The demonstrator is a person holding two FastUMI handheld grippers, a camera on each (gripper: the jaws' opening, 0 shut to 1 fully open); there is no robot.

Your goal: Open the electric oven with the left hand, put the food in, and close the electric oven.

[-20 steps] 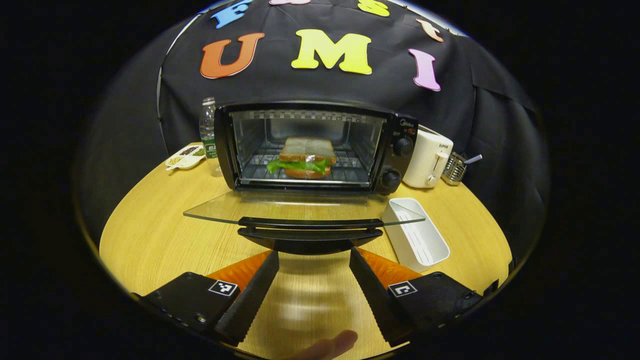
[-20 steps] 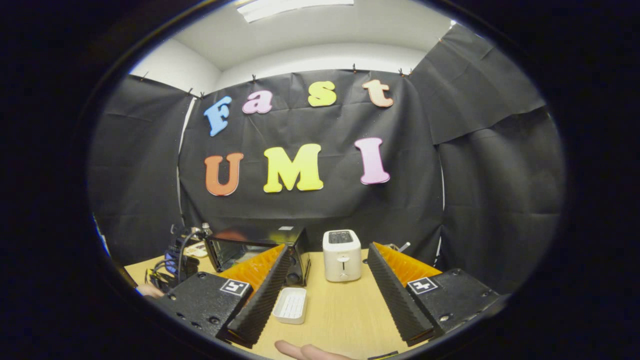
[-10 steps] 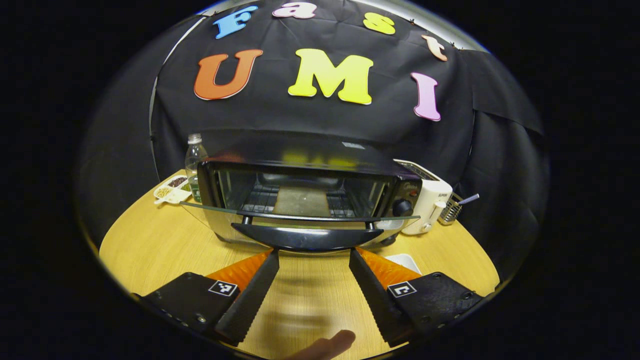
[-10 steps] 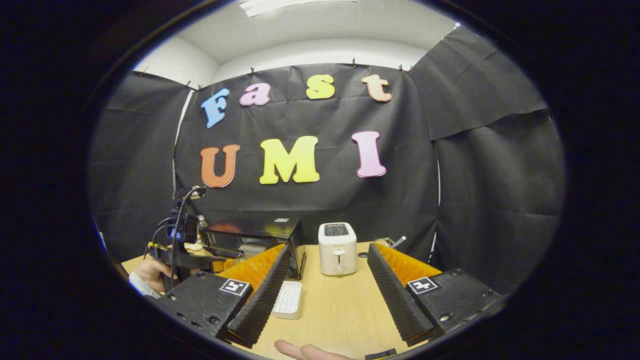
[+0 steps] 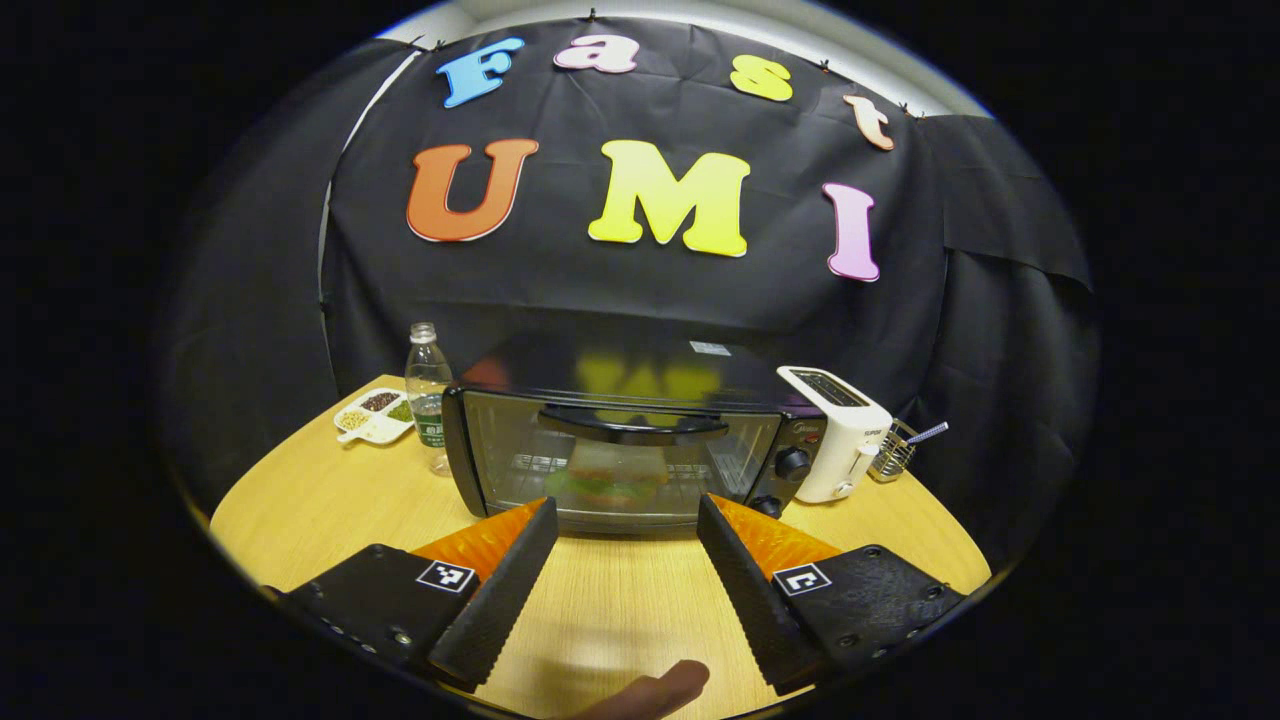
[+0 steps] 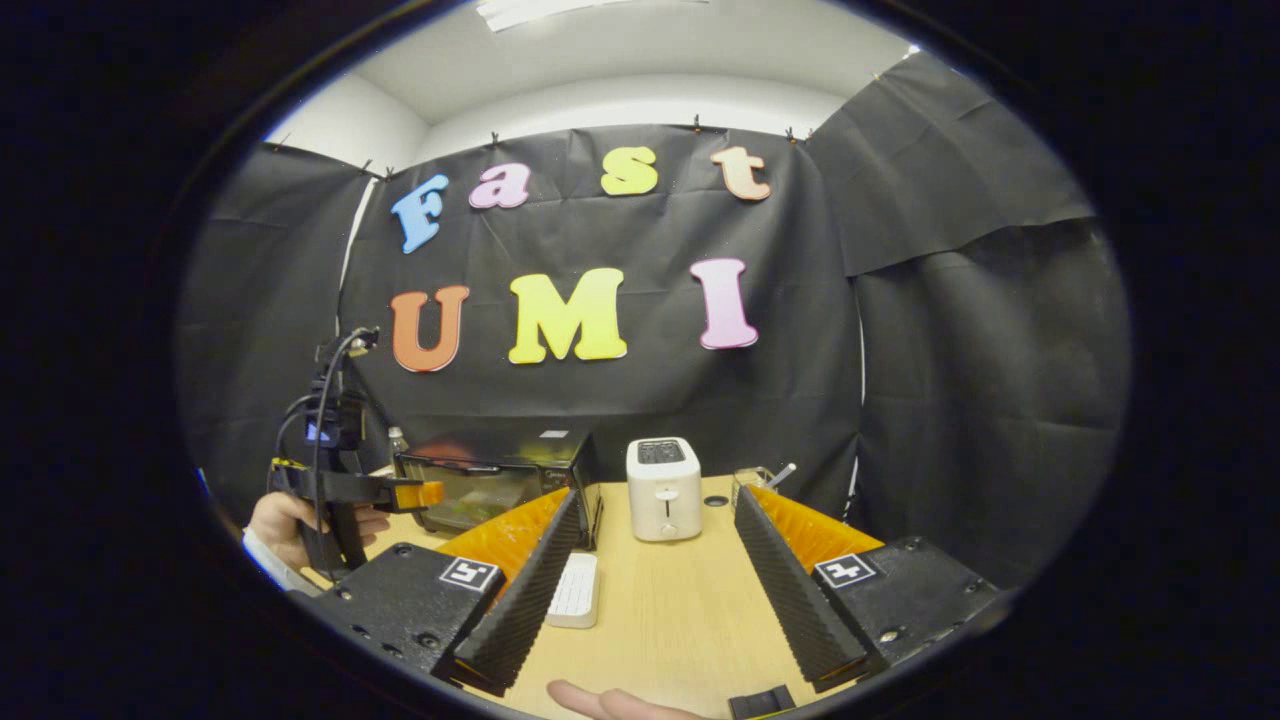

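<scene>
Wooden tabletop (image 5: 300,480) holds boxy glass-fronted oven (image 5: 620,460), door closed; both tongs (image 5: 625,540) (image 6: 655,585) gape, released.

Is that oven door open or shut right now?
Shut. The oven door stands upright against its front, handle at the top, sandwich behind the glass.

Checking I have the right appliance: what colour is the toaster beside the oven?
White. The toaster shows best in the left gripper view, right of the oven.
</scene>
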